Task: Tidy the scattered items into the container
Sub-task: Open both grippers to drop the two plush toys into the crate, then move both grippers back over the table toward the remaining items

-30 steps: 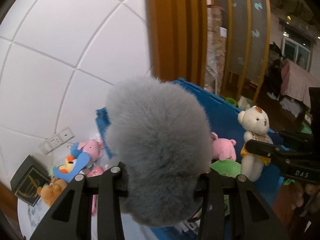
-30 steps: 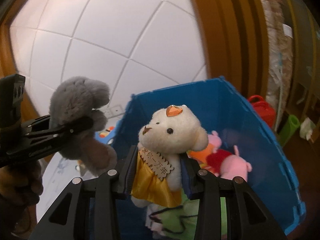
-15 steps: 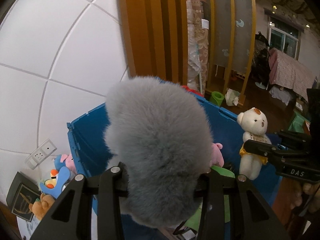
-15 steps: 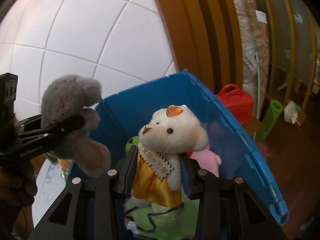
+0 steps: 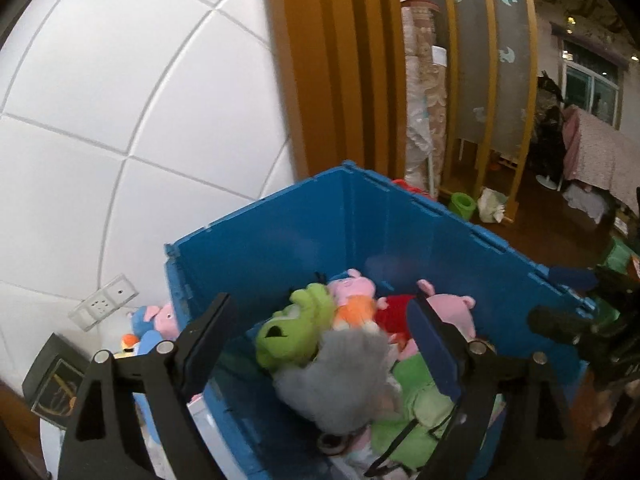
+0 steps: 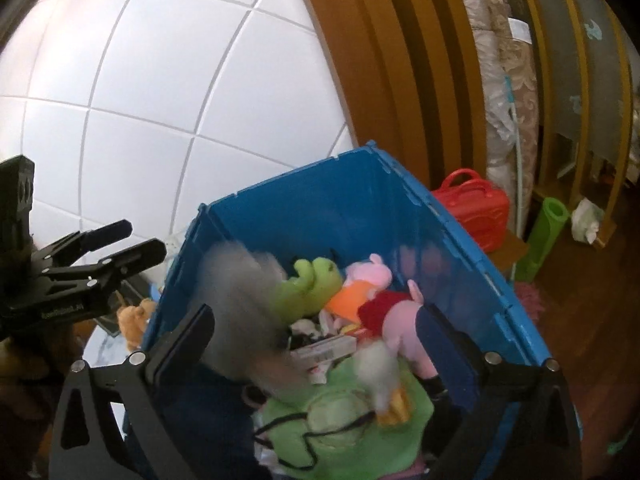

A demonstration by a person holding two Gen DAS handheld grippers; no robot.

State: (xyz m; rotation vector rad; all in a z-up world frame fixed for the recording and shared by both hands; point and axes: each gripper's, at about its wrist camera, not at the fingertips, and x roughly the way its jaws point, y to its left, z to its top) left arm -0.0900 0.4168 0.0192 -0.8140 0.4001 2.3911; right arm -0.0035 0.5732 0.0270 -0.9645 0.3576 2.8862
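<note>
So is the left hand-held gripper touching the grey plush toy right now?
Apart. In the left wrist view the left hand-held gripper is opening, its fingers wide of the blurred grey plush toy inside the blue bin.

A home: white tiled wall [image 5: 132,92], wooden partition [image 5: 332,64], a cloth-covered table [image 5: 600,152].

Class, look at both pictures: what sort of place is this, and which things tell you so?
Probably a lived-in home: a blue crate of plush toys, a white tiled wall with a socket, and rolled fabric beside wooden posts.
</note>
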